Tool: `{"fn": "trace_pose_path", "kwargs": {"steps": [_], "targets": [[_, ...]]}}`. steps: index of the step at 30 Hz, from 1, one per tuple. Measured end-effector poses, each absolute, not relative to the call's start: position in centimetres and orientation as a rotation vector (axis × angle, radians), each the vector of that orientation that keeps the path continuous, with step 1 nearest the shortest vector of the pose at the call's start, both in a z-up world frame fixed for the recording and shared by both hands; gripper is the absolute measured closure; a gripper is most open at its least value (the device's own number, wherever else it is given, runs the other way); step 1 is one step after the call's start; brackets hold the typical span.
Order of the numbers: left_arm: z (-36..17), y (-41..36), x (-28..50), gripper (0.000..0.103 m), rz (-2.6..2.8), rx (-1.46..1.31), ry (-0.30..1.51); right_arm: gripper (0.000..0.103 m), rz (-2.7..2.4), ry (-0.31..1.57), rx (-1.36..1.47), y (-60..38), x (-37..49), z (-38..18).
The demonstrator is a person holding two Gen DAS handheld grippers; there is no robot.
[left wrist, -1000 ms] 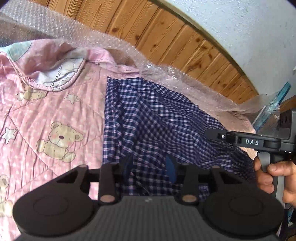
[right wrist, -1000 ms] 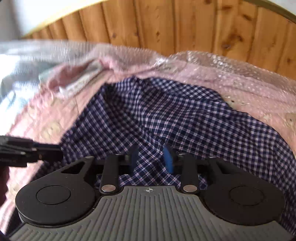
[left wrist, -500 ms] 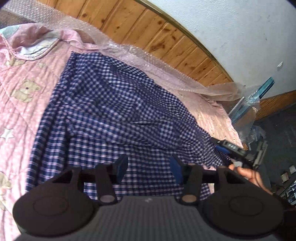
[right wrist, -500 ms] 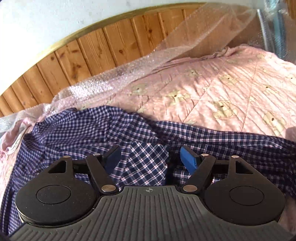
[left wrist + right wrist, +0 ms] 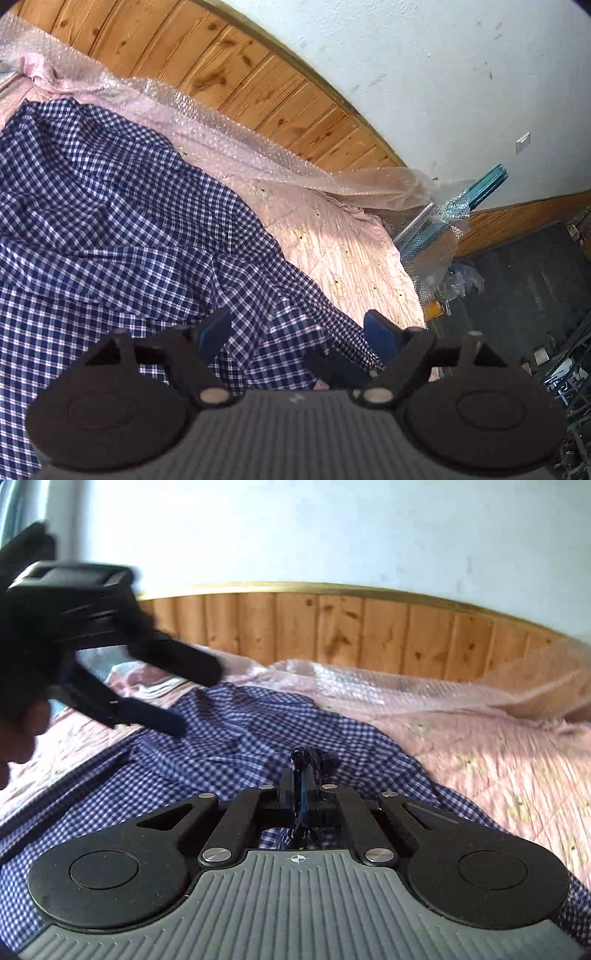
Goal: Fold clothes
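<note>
Both grippers have swung rightward along the bed (image 5: 351, 254); right gripper (image 5: 301, 771) fingers have just clamped the checked shirt (image 5: 240, 734), left gripper (image 5: 299, 332) fingers have just spread wide above its hem.

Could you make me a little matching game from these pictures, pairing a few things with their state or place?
Things:
1. left claw
2. right claw
3. checked shirt
4. bubble wrap

States or places:
A. pinched shut on a fold of cloth
B. spread over the pink quilt
C. jaws wide apart, gripping nothing
D. along the wooden wall panelling

Pairs: 1-C, 2-A, 3-B, 4-D
</note>
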State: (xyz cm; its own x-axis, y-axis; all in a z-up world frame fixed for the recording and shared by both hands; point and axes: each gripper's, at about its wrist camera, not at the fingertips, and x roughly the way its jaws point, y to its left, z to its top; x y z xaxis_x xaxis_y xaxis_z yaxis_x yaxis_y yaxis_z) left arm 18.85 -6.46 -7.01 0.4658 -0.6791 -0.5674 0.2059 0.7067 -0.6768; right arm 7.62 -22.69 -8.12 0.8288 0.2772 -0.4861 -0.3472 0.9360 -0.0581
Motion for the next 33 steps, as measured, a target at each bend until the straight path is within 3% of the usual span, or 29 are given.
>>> {"fn": "trace_pose_path", "kwargs": {"steps": [3, 5, 7, 8, 10, 11, 13, 15, 18, 23, 31, 33], "targets": [[-9.0, -7.6, 19.5, 0.024, -0.553, -0.569, 0.989, 0.103, 0.381, 0.493, -0.17, -21.1, 6.7, -8.6], [-10.2, -7.8, 19.8, 0.037, -0.548, -0.558, 1.035, 0.103, 0.423, 0.49, -0.177, -20.4, 6.1, -8.9], [-11.2, -7.6, 19.9, 0.083, -0.563, -0.572, 1.073, 0.103, 0.462, 0.489, -0.19, -19.7, 5.6, -9.2], [-11.5, -7.3, 19.8, 0.098, -0.566, -0.579, 1.09, 0.103, 0.48, 0.492, -0.194, -19.5, 5.3, -9.3], [-11.0, -6.1, 19.2, 0.098, -0.542, -0.583, 1.076, 0.098, 0.518, 0.495, -0.202, -19.0, 4.9, -9.6], [-10.1, -5.1, 18.6, 0.098, -0.532, -0.596, 1.05, 0.086, 0.541, 0.499, -0.188, -19.0, 4.6, -9.5], [-7.2, -2.0, 16.6, 0.098, -0.522, -0.646, 0.962, 0.073, 0.584, 0.503, -0.14, -19.3, 3.7, -8.7], [-3.9, 2.6, 13.1, 0.098, -0.478, -0.667, 0.853, 0.067, 0.636, 0.515, -0.091, -19.6, 2.7, -7.9], [-6.1, 10.9, 8.4, 0.098, -0.274, -0.746, 0.901, 0.055, 0.668, 0.579, -0.07, -19.2, 2.5, -8.7], [-12.0, 15.9, 5.3, 0.098, -0.136, -0.762, 1.018, 0.055, 0.699, 0.708, -0.064, -16.9, 3.7, -11.2], [-9.5, 20.3, 1.0, 0.098, -0.182, -0.841, 0.855, 0.049, 0.712, 0.817, -0.07, -13.1, 8.9, -12.5], [-12.0, 21.6, -0.1, 0.098, -0.143, -0.896, 0.929, 0.047, 0.697, 0.841, -0.052, -12.7, 10.5, -12.5]]}}
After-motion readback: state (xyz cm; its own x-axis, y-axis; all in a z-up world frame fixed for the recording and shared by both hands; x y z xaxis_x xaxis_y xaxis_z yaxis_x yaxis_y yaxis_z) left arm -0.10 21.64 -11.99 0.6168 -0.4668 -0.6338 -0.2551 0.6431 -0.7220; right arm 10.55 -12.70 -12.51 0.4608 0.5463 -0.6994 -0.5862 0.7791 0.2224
